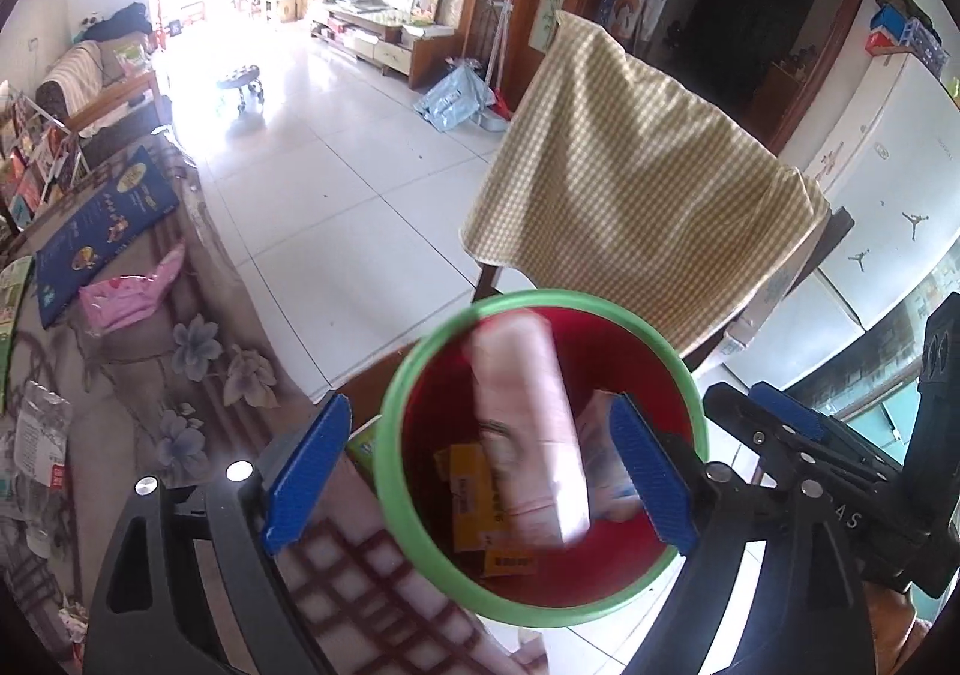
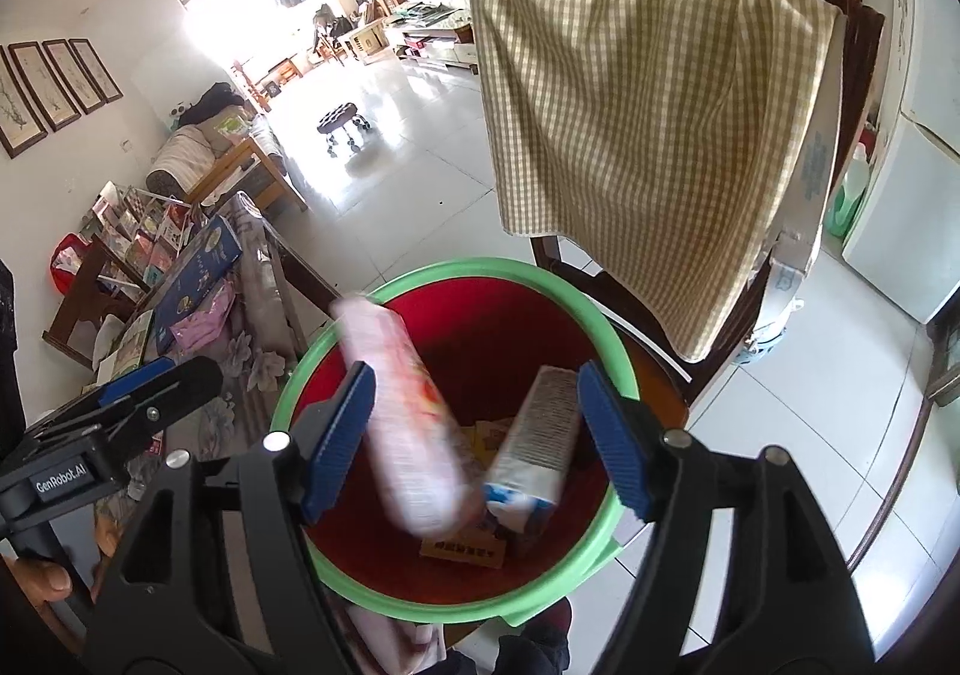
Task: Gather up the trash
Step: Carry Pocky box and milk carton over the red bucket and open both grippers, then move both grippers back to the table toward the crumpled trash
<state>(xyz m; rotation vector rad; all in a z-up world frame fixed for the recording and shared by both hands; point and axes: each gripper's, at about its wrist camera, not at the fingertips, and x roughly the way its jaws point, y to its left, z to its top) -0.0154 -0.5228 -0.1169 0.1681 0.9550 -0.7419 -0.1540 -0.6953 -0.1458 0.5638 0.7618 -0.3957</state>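
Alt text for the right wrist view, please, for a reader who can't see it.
The right hand-held gripper hangs open over a red bin with a green rim, a blurred pink packet and a white carton between its blue fingers. A checked cloth drapes a chair behind.

Bin (image 1: 540,609) smooth plastic; pink pack (image 1: 528,435) glossy film; chair cloth (image 1: 636,183) matt woven; floor (image 1: 336,183) glossy tile.
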